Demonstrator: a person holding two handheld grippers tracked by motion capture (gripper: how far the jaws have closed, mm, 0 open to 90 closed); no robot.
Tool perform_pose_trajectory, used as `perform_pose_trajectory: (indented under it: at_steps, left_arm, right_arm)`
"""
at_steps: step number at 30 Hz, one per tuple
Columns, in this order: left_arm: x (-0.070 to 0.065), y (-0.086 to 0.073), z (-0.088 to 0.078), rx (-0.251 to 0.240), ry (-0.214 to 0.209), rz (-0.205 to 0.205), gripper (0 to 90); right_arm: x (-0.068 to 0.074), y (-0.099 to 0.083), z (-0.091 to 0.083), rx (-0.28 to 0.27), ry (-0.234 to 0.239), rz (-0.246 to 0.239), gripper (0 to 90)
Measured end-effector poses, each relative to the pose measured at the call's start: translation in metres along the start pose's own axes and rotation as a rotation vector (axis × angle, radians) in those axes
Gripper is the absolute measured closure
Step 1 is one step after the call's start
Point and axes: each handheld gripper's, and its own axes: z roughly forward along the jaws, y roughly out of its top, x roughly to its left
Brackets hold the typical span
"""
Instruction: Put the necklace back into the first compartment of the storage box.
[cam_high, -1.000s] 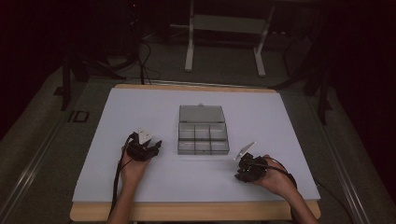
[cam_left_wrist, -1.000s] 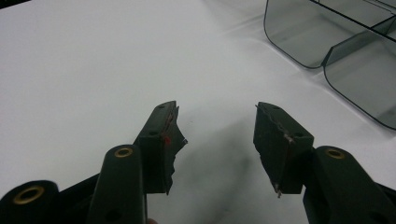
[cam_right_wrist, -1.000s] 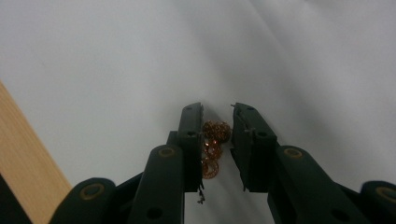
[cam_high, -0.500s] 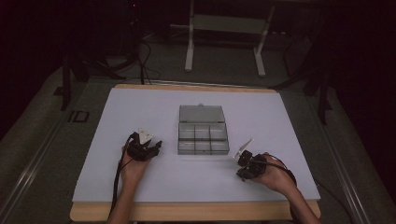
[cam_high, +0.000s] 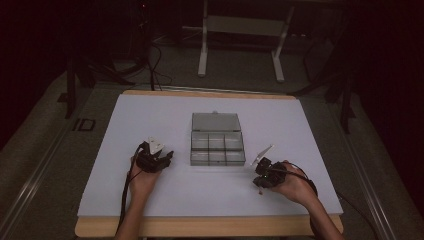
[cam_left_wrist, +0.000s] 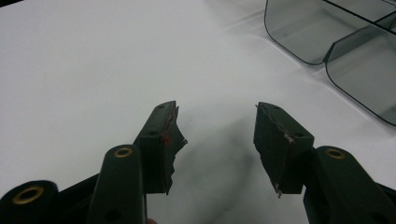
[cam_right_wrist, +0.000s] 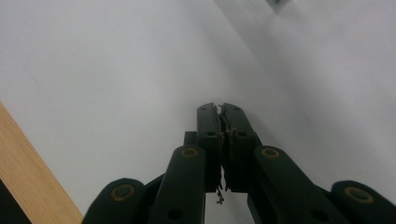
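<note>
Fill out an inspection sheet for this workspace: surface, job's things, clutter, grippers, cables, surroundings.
Surface: white sheet covering a wooden table, whose edge shows at the near and far sides.
Job's things: clear compartment box at mid-table, lid open and laid back; compartments look empty.
Clutter: nothing seen on the sheet.
Grippers: left hand-held gripper open, jaws wide apart with nothing between them, left of the box; right hand-held gripper shut on nothing, right of the box.
Cables: one black cable trails from the left hand-held gripper along the forearm; more lie on the floor beyond the table.
Surroundings: dim room, white stand legs behind the table.
</note>
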Motion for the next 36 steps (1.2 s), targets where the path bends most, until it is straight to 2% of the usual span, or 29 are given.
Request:
perform_pose_trajectory:
  at_steps: [9,19,36]
  left_arm:
    - [0.000,0.000,0.000,-0.002,-0.001,-0.002,50.0]
    - [0.001,0.000,0.000,-0.001,-0.003,-0.003,50.0]
    - [0.001,0.000,0.000,0.001,-0.003,-0.006,50.1]
  right_arm:
    - [0.006,0.017,-0.005,-0.041,0.006,-0.032,87.1]
    - [0.012,0.035,-0.006,-0.050,0.008,-0.070,87.1]
    - [0.006,0.054,-0.018,-0.084,-0.004,-0.078,87.1]
